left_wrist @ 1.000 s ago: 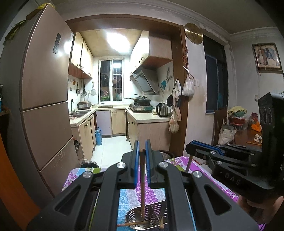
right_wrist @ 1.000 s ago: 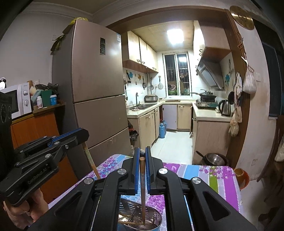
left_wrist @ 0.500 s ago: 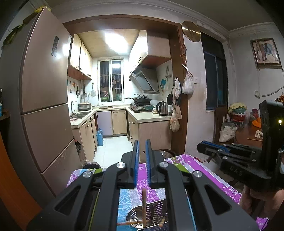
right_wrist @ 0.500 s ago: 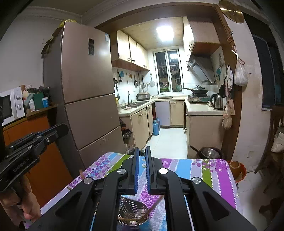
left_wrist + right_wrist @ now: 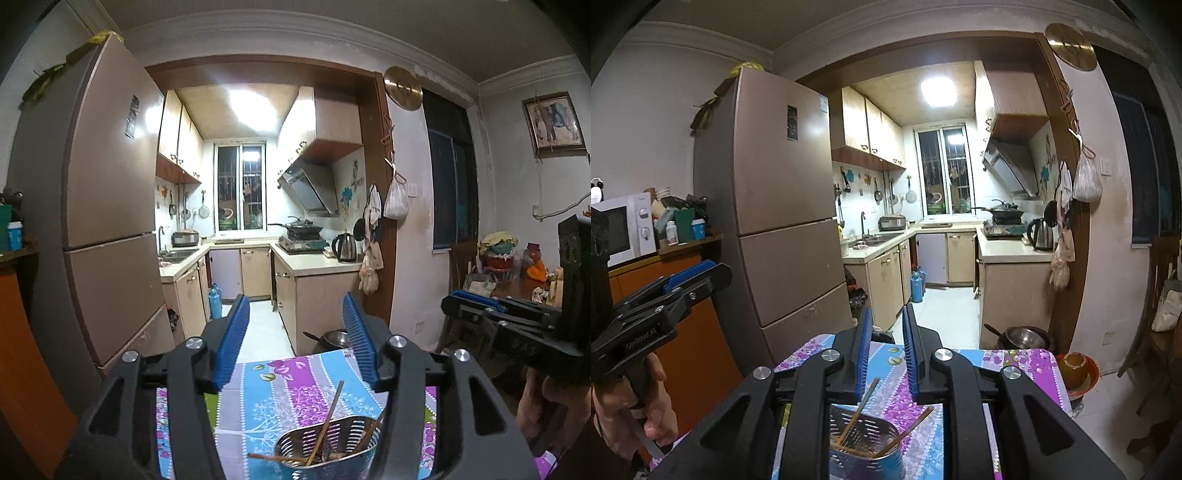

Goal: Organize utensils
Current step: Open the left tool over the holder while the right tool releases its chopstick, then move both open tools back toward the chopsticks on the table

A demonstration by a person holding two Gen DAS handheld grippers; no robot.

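A perforated metal utensil holder (image 5: pixel 332 443) (image 5: pixel 866 435) stands on the flowered tablecloth, low between my fingers in both wrist views. Several wooden chopsticks (image 5: pixel 330 415) (image 5: pixel 860 408) lean inside it, and one lies across its rim. My left gripper (image 5: pixel 297 334) hangs above and behind the holder; its jaws are opening and nothing is between the blue pads. My right gripper (image 5: pixel 886 345) is also above the holder, its jaws opening with a narrower gap and holding nothing. Each gripper shows in the other's view, the right gripper (image 5: pixel 458 301) and the left gripper (image 5: pixel 701 271), each held by a hand.
The table (image 5: pixel 1015 362) with its purple and blue cloth ends just beyond the holder. A tall fridge (image 5: pixel 783 221) stands to the left, with a microwave (image 5: pixel 620 229) on an orange cabinet. A metal pot (image 5: pixel 1025 338) and an orange bowl (image 5: pixel 1075 369) lie past the table's far right edge.
Each gripper was shut on an upright chopstick over the holder. Both chopsticks now rest in the holder, both pairs of jaws have parted, and both grippers have drawn back and up.
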